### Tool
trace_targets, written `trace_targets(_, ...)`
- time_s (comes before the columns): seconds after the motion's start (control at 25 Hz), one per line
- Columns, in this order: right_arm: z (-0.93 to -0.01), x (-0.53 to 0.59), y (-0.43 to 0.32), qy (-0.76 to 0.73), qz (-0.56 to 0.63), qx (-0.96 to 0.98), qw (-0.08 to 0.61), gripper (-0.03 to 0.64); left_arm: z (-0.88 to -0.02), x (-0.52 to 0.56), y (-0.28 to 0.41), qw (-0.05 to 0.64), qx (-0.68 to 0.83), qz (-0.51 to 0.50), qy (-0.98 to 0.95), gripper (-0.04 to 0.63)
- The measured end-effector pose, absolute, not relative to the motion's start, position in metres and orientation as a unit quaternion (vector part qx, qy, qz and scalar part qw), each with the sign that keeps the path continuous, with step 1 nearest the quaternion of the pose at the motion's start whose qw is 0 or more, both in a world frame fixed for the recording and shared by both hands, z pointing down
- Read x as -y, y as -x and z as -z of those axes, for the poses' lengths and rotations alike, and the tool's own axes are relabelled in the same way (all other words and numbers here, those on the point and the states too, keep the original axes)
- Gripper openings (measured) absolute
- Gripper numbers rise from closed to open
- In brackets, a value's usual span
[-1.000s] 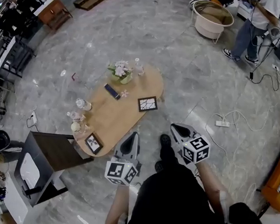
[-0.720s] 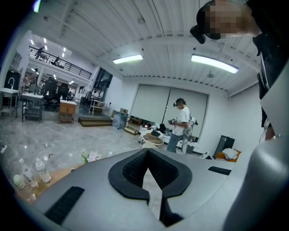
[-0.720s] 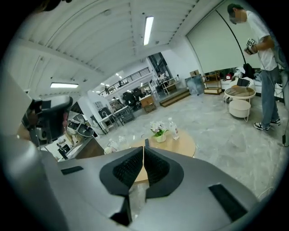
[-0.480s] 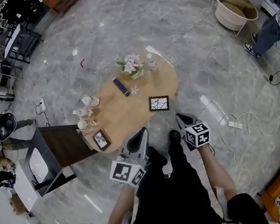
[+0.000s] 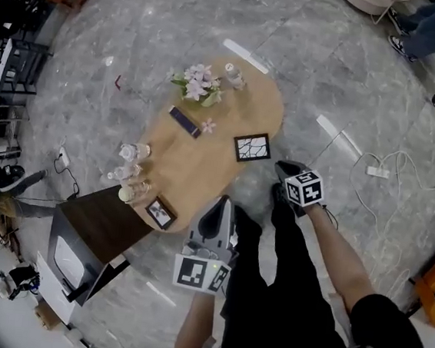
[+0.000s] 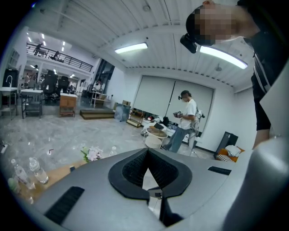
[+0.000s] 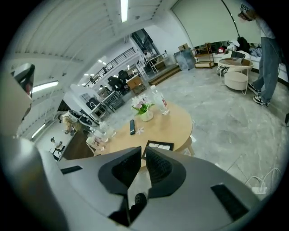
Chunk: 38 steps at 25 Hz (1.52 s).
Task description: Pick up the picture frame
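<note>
**Both jaws closed and empty, picture frame flat on the desk ahead of your right gripper**

The picture frame (image 5: 252, 147) lies flat near the right-hand edge of the oval wooden desk (image 5: 202, 172), its black border square to that edge. Nothing touches it.

Your right gripper (image 5: 287, 169) hangs over the grey floor (image 5: 328, 80), off the desk's rim and near the frame's lower right corner, but apart from it. Its jaws are drawn together with only a sliver between the tips, and they grip nothing. In the right gripper view the frame (image 7: 159, 145) shows just beyond the jaw tips (image 7: 143, 153) and a little to their right, so the jaws point almost at it.

Your left gripper (image 5: 215, 209) sits at the desk's near edge, lower and further left, well apart from the frame. In the left gripper view its pads meet at the tips (image 6: 147, 152) and hold nothing.

A smaller frame (image 5: 160, 212) lies at the desk's left end, to the left of your left gripper. Further along the desk are a dark remote (image 5: 185, 121), a vase of flowers (image 5: 196, 84) and a few clear bottles (image 5: 131, 152). A dark cabinet (image 5: 96, 230) stands against the desk's left end.
</note>
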State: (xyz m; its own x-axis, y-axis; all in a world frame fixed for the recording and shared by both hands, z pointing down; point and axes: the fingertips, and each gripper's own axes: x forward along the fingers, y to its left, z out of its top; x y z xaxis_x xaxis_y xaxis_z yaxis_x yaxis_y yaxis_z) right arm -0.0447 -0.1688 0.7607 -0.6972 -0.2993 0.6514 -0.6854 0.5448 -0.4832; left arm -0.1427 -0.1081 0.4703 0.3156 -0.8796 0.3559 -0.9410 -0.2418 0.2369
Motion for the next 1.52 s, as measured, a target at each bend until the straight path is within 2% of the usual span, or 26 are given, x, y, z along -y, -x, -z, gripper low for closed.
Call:
trace_targets(0.4, -0.876, 0.179, 0.055, -0.279, -0.409, 0.808, 0.319, 0.018, -0.547, 0.132, 0.142, 0.246, 0.559, -0.101, -0.786, 0.012)
trace_targets(0.76, -0.937, 0.194, 0.077, -0.271, -0.445, 0.793, 0.316, 0.126, -0.604, 0.156, 0.140, 0.271, 0.530, -0.119, -0.794, 0.012)
trace_targets(1.0, -0.974, 0.201, 0.081, -0.282, -0.485, 0.771, 0.301, 0.166, -0.634, 0.157, 0.144, 0.285, 0.518, -0.134, -0.795, 0.012)
trace_targets(1.24, -1.006, 0.197, 0.090, -0.270, -0.578, 0.727, 0.255, 0.169, -0.651, 0.151, 0.156, 0.304, 0.524, -0.127, -0.785, 0.012)
trace_targets(1.44, -1.015, 0.198, 0.098, -0.273, -0.609, 0.709, 0.228, 0.170, -0.662, 0.141, 0.164, 0.326, 0.530, -0.132, -0.771, 0.012)
trace_targets(1.52, -1.011, 0.197, 0.100, -0.275, -0.613, 0.707, 0.221, 0.151, -0.660, 0.138, 0.166, 0.326, 0.532, -0.131, -0.770, 0.014)
